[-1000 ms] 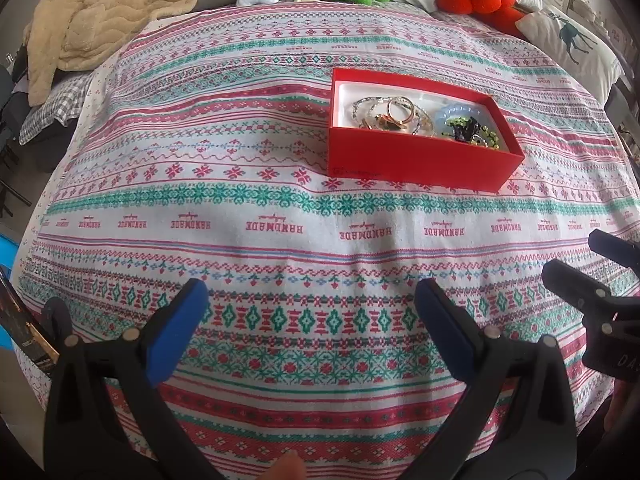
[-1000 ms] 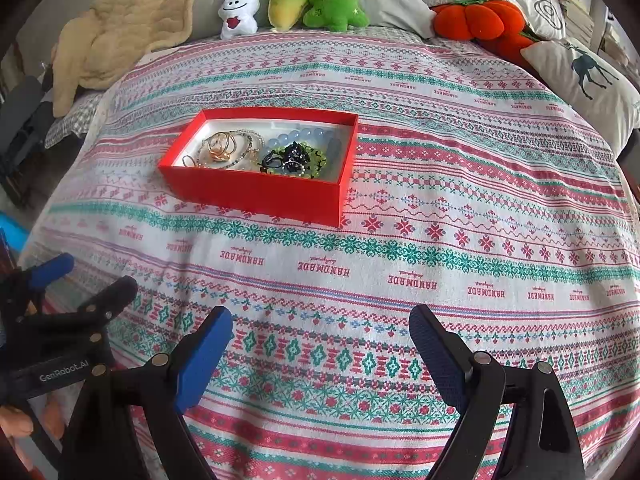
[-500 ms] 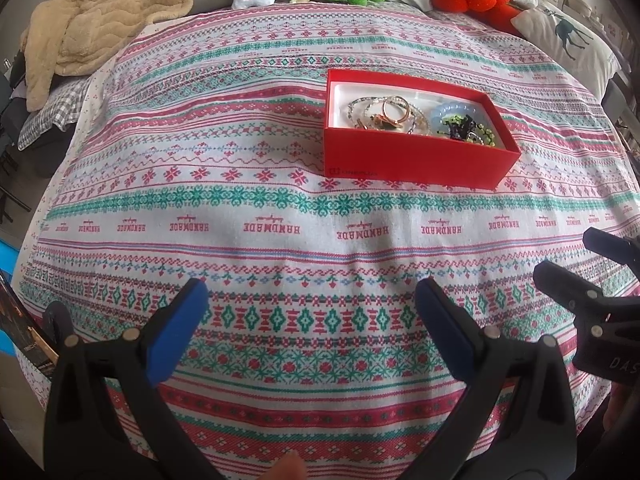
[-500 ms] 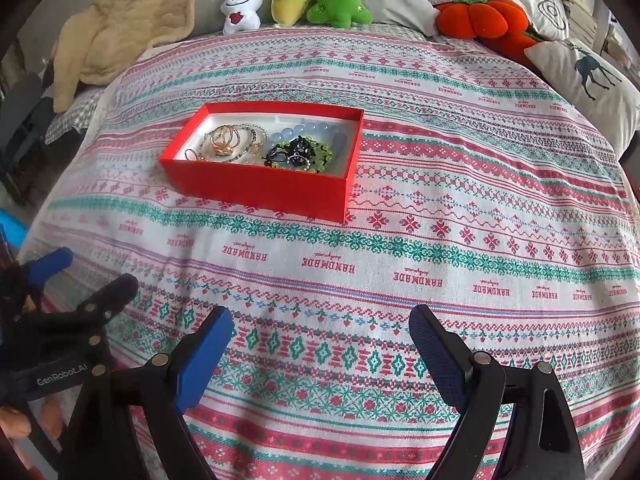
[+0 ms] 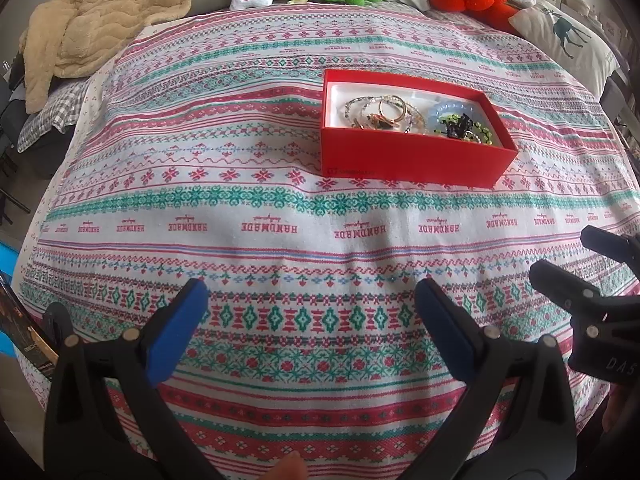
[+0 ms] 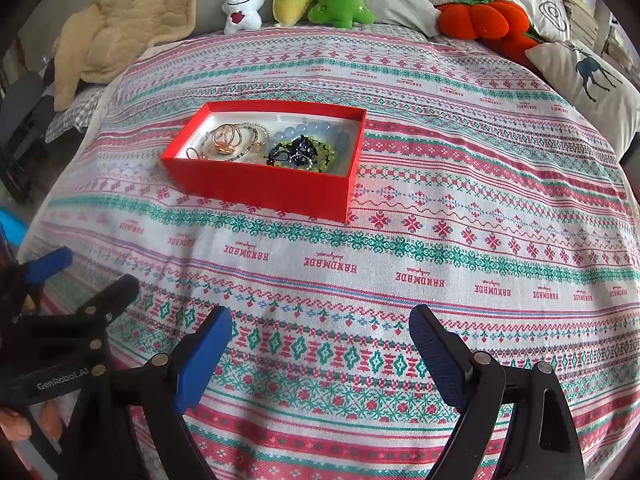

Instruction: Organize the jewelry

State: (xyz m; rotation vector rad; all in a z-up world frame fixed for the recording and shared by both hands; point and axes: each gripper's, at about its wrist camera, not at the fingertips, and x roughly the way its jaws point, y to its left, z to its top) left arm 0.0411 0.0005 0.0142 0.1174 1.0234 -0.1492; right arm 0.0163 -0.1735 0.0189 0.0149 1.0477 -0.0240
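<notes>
A red open box (image 5: 412, 160) (image 6: 264, 190) sits on the patterned bedspread. Inside lie gold and beaded bracelets (image 5: 380, 114) (image 6: 230, 142), a pale blue bead bracelet (image 5: 448, 110) (image 6: 316, 128) and a dark and green beaded piece (image 5: 464, 128) (image 6: 302, 154). My left gripper (image 5: 312, 312) is open and empty, low near the bed's front edge, well short of the box. My right gripper (image 6: 320, 344) is open and empty, also near the front edge, to the right of the left one. Each gripper shows in the other's view: the right one (image 5: 576, 272), the left one (image 6: 84, 276).
The striped bedspread (image 5: 240, 200) covers the bed. Plush toys (image 6: 296, 0), an orange pumpkin cushion (image 6: 480, 20), a deer pillow (image 6: 592, 80) and a beige blanket (image 6: 132, 20) line the far side. The bed's left edge drops off to the floor (image 5: 8, 256).
Both grippers have moved forward and slightly up, so the red box sits a little lower and nearer in both views. Both stay open and empty.
</notes>
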